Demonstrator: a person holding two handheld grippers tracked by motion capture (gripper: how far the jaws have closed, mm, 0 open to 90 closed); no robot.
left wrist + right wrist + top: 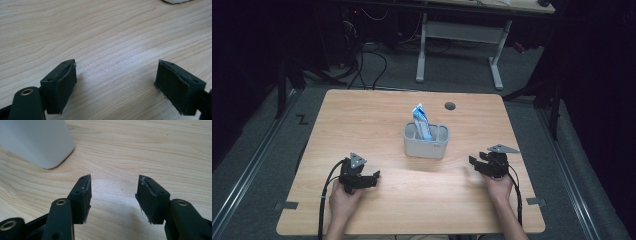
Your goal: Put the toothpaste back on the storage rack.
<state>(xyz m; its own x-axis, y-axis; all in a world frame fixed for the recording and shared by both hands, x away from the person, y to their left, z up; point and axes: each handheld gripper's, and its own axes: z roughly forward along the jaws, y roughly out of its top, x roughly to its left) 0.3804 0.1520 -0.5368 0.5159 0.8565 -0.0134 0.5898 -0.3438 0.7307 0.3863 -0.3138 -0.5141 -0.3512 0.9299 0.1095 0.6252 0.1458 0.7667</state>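
Looking down on a wooden table [362,115], with a small grey holder [426,140] standing near the middle, divided into compartments. Upright in its left rear compartment, a blue-and-white tube [422,121], top poking well above the rim. Down at the near left, left gripper [373,178] resting low over the wood, pointing right toward the centre, well apart from the holder; jaws spread wide in the left gripper view [116,87], nothing but bare wood grain between them. Over on the near right, right gripper [472,163] aimed left, near the holder's right side but not touching it. From the right gripper view [113,200], jaws parted a fair way, gripping nothing, the holder's pale rounded corner [37,142] sitting up and to the left, just beyond the tips. Cables trailing back beside both forearms.
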